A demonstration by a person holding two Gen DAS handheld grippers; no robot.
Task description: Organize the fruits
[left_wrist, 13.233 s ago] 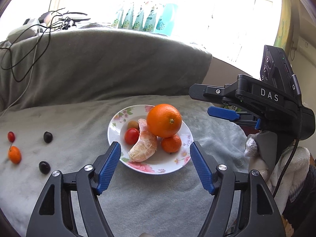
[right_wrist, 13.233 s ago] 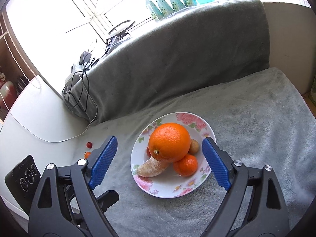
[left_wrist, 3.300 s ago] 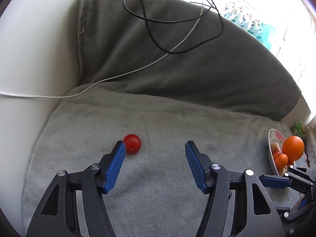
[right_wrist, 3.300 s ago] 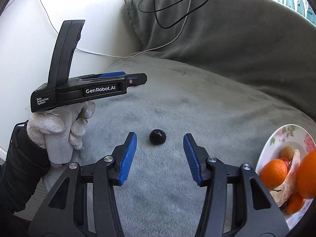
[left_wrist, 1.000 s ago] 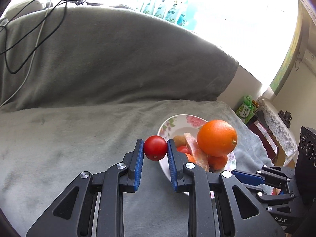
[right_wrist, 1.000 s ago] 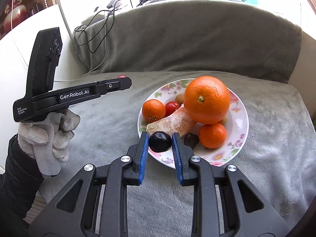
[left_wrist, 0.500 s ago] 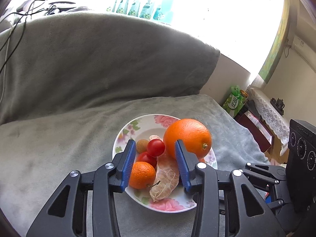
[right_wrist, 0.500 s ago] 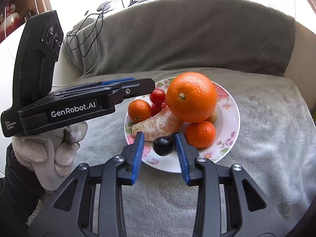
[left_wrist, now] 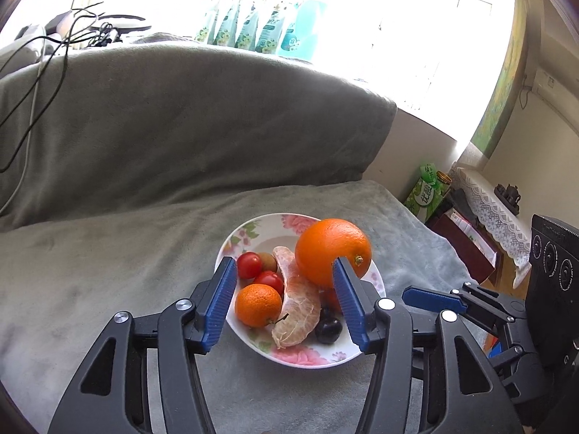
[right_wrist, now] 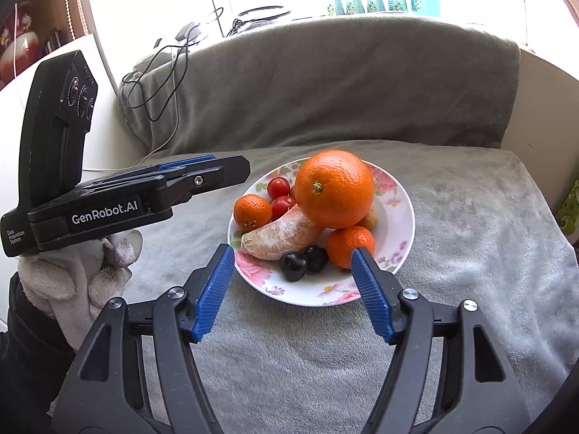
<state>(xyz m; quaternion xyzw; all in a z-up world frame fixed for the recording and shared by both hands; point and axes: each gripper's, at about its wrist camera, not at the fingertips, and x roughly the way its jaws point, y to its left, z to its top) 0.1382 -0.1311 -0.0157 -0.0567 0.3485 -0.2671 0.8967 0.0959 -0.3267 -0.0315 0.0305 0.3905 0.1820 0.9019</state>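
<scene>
A floral white plate [left_wrist: 264, 226] [right_wrist: 400, 224] sits on the grey blanket. It holds a big orange [left_wrist: 333, 249] [right_wrist: 334, 188], a small mandarin [left_wrist: 257, 304] [right_wrist: 252, 211], a second mandarin [right_wrist: 350, 249], peeled orange segments [left_wrist: 296, 300] [right_wrist: 282, 235], two cherry tomatoes [left_wrist: 249, 264] [right_wrist: 278, 187], a small brown fruit [left_wrist: 268, 262] and two dark cherries [right_wrist: 302, 262]. My left gripper [left_wrist: 284, 303] is open and empty, just above the plate's near side. My right gripper [right_wrist: 293, 293] is open and empty at the plate's near rim.
A grey blanket [left_wrist: 108, 253] covers the seat and the backrest [left_wrist: 181, 115]. Cables [left_wrist: 32, 72] lie over the backrest's left end. Bottles [left_wrist: 253, 32] line the window sill. A green carton and clutter [left_wrist: 427, 188] stand beyond the right edge.
Both grippers opened wider and drew back from the plate. The cherry tomato and the dark cherry that they carried now lie on the plate.
</scene>
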